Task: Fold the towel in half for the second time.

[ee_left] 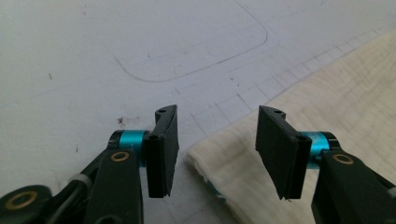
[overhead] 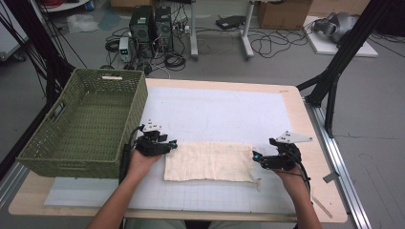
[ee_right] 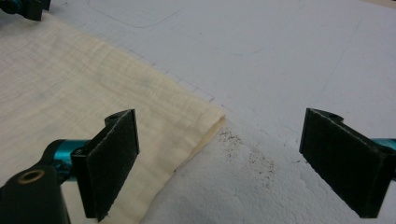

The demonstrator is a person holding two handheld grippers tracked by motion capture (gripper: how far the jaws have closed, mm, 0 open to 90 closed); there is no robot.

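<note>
White gridded mat (overhead: 215,114) under folded cream cloth (overhead: 210,161), its ends between half-open left tongs (overhead: 175,144) and wide-open right tongs (overhead: 256,157), ungripped.

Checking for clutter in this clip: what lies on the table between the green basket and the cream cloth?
In the high view, the left hand-held gripper is between the green basket and the cream cloth, at the cloth's near-left corner; otherwise only bare white mat.

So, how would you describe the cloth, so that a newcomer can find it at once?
Start from the green woven basket at the table's left. Right of it, on the white mat, lies a cream folded cloth between the two grippers. It is the only soft, pale yellow thing there, flat and rectangular.
</note>
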